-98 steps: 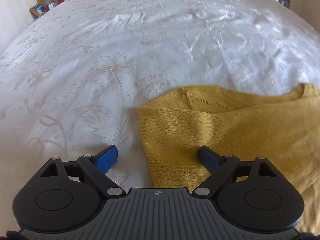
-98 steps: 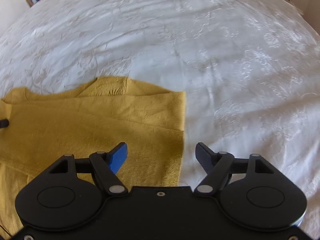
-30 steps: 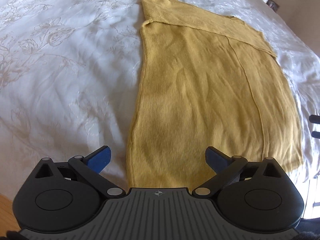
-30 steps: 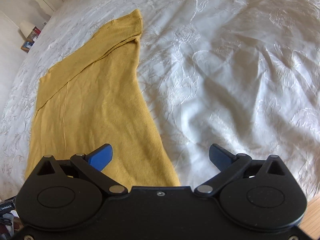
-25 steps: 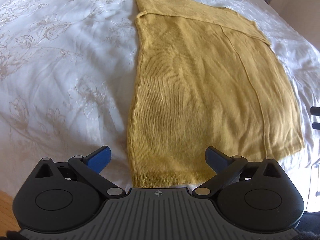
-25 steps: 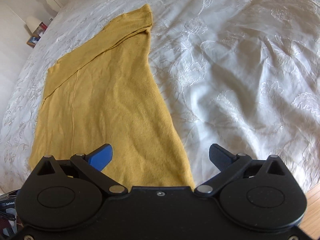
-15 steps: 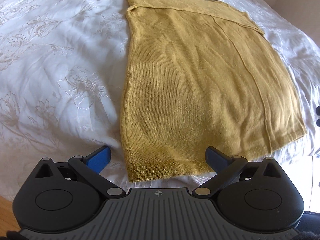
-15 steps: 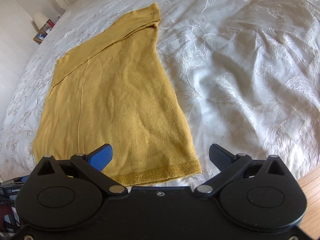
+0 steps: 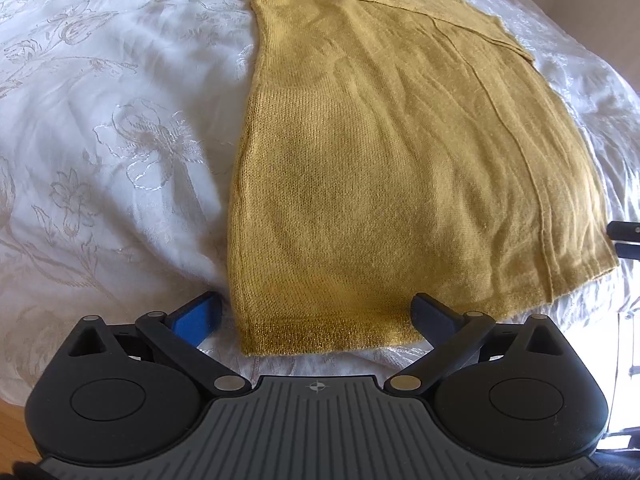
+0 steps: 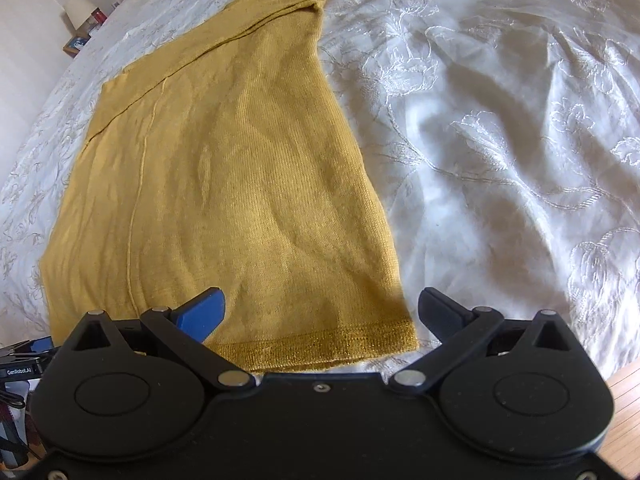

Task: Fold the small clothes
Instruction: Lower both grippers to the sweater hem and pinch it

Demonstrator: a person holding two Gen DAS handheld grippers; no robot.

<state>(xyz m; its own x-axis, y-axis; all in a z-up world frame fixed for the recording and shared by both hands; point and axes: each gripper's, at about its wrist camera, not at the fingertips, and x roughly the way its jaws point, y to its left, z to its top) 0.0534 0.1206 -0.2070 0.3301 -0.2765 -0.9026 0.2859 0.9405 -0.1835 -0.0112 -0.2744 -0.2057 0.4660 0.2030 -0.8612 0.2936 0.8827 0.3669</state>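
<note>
A mustard-yellow knitted top (image 9: 400, 152) lies flat on the white bedspread (image 9: 120, 140), sides folded inward, its hem nearest me. My left gripper (image 9: 316, 312) is open and empty, its fingers straddling the hem's left corner just above the cloth. In the right wrist view the same top (image 10: 240, 184) stretches away, and my right gripper (image 10: 322, 306) is open and empty, straddling the hem's right corner.
The embroidered bedspread (image 10: 500, 140) spreads wide to both sides of the top. A wooden floor (image 10: 624, 408) shows past the bed's near edge. A nightstand with a lamp (image 10: 82, 20) stands at the far left. The other gripper's tip (image 9: 626, 238) shows at the right.
Both grippers have pulled back from the top's far end to its near hem, then dropped lower and closer over the hem corners. Both stayed open.
</note>
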